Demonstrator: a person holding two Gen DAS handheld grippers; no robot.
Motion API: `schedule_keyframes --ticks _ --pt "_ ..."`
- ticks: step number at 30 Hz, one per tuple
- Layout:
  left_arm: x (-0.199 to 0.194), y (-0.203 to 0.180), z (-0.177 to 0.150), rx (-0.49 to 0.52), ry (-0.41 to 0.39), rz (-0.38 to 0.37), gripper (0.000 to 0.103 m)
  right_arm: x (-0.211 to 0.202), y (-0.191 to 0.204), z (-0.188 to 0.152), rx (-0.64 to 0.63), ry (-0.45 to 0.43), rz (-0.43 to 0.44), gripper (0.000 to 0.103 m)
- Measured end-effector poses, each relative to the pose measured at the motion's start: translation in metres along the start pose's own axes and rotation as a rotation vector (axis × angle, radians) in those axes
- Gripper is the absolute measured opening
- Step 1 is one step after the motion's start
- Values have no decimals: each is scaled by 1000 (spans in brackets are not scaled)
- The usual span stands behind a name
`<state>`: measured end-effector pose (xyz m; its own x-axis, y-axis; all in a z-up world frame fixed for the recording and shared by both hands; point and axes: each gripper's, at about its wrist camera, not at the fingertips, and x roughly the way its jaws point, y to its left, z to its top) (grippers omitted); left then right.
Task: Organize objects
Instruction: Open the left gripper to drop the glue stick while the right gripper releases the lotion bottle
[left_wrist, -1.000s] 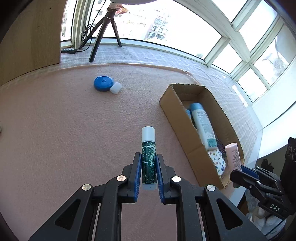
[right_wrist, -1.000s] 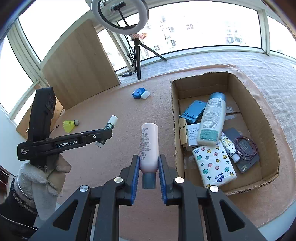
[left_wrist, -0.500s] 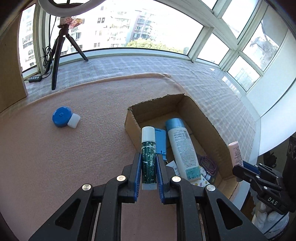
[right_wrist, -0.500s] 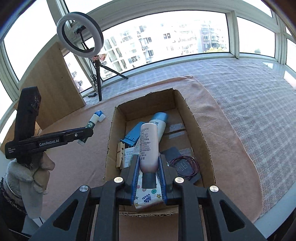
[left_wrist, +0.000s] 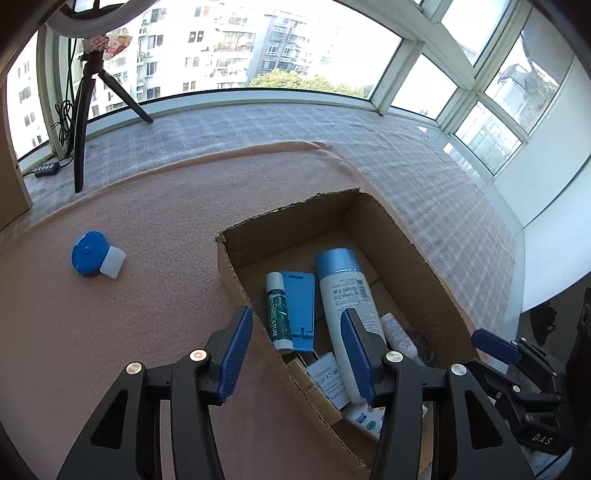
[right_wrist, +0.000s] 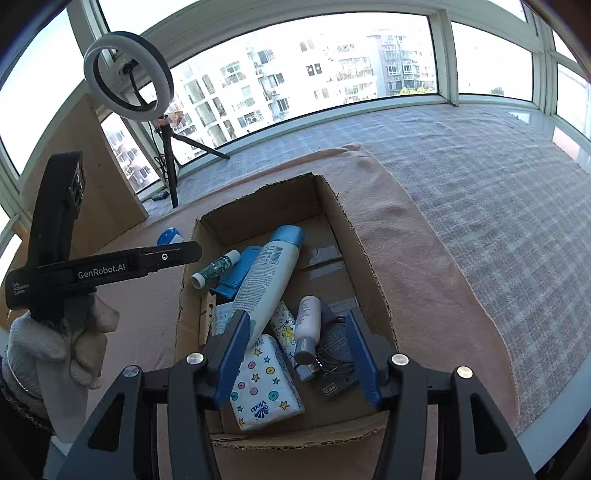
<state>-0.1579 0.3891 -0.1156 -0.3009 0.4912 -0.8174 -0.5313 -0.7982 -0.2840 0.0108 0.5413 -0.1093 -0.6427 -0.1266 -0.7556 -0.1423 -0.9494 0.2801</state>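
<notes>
With both grippers just opened, nothing between jaws: left gripper (left_wrist: 295, 354), right gripper (right_wrist: 295, 354) over box (right_wrist: 369, 273); blue tape measure (left_wrist: 89, 253) far ahead-left of left gripper, nearer it.

In the left wrist view the near end of the cardboard box (left_wrist: 399, 236) runs behind the left tongs (left_wrist: 297, 354), whose right blue pad covers the base of the white bottle (left_wrist: 343, 291) and part of the pink-white tube (left_wrist: 395, 332). The tissue pack (left_wrist: 364, 419) shows only a corner, and the print on the small white label (left_wrist: 325, 373) is too small to read. The ring light (left_wrist: 85, 18) is cut by the top edge. In the right wrist view the blue round case (right_wrist: 168, 236) is mostly hidden behind the box wall and the other tool's arm, and the dark device (right_wrist: 336, 373) under the coiled cable cannot be identified. The gloved hand (right_wrist: 55, 354) is cropped at the left edge.
</notes>
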Motion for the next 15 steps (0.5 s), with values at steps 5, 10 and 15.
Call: schedule_keyframes --ticks 5,10,15 --pt "-6 9 -10 -12 8 7 53 1 -6 -5 40 14 7 52" --pt "-14 21 -24 -33 26 3 53 1 -3 -10 54 12 16 52" --pt "-27 31 -41 -43 28 8 53 1 6 -13 50 6 12 52"
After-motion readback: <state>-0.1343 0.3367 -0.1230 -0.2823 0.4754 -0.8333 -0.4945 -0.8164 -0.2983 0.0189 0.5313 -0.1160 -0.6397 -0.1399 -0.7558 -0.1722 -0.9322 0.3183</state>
